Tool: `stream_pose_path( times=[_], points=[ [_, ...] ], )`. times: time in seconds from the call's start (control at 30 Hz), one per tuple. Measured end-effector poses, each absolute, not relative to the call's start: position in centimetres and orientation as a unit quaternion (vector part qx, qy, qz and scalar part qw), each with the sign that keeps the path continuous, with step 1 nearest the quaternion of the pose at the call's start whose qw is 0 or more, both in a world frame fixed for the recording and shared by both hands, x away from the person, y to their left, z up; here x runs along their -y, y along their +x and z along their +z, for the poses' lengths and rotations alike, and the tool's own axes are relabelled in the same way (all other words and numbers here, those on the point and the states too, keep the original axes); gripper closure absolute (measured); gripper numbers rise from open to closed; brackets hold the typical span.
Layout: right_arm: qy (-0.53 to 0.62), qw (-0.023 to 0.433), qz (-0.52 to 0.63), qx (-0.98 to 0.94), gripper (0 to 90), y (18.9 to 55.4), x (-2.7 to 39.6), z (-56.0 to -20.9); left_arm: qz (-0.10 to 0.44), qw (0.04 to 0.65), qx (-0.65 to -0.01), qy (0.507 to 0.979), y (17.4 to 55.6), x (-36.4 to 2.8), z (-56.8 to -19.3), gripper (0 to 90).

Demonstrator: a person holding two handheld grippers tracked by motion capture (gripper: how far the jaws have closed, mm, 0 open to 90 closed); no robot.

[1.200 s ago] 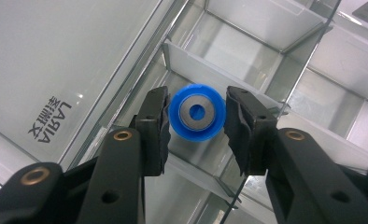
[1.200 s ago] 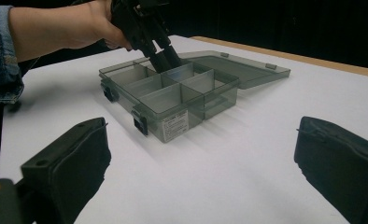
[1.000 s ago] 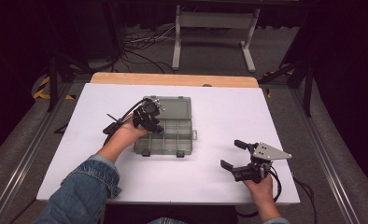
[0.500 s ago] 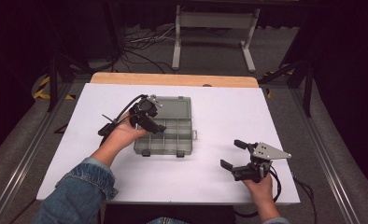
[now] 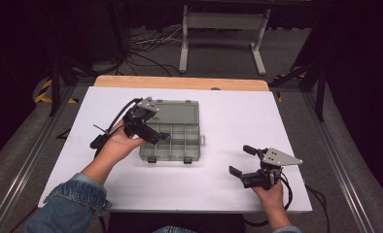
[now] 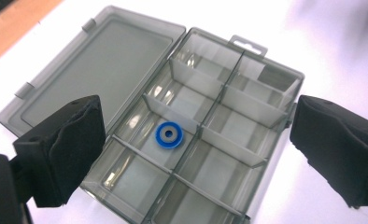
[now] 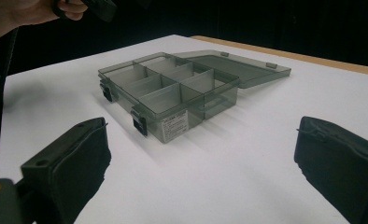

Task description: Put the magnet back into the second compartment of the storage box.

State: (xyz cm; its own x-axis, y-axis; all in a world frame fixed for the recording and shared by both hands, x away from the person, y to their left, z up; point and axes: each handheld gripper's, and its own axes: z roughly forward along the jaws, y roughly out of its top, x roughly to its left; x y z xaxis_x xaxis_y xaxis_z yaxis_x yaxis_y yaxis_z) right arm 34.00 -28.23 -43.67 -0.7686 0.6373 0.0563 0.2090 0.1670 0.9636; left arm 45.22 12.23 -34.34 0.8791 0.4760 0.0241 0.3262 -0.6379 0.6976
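**Inspector:** Report gripper state and the location of the work item.

**Operator:** My left gripper (image 6: 187, 154) is spread wide with nothing between the jaws. I hold it above the organiser box (image 5: 175, 130), which sits open on the counter (image 5: 228, 121) with its lid (image 6: 98, 70) folded flat behind it. The blue ring (image 6: 169, 135) lies flat in a middle compartment, close to the divider (image 6: 173, 105) on its far side. My right gripper (image 5: 242, 160) is also spread and empty, held low over the counter near the front edge, well apart from the box.

**Inspector:** Identify failure modes from this position.

**Operator:** Three, in my judgement. First, the jaws are spread wider than the compartment. If I descend without narrowing them, the pads (image 6: 74, 140) would likely land on the dividers and not reach the ring. Second, the ring is thin and lies flat on a smooth floor. A pinch from above may skid off its rim and push it against the wall instead of lifting it. Third, the box looks light and nothing braces it. Side pressure from a jaw could slide or tip it across the counter.

**Inspector:** Mitigation?

**Operator:** Narrow the jaws before descent, align them with the compartment's long axis, and consider steadying the box with my right gripper.
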Motion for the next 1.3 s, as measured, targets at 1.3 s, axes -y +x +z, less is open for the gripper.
stream_pose_path(
  times=[1.3],
  points=[
    [0.268,0.212,0.591,-0.73,0.9,33.4,28.3,-43.2,0.16,0.585,-0.227,0.762,37.5,-22.7,-38.9,1.9]
  ],
)
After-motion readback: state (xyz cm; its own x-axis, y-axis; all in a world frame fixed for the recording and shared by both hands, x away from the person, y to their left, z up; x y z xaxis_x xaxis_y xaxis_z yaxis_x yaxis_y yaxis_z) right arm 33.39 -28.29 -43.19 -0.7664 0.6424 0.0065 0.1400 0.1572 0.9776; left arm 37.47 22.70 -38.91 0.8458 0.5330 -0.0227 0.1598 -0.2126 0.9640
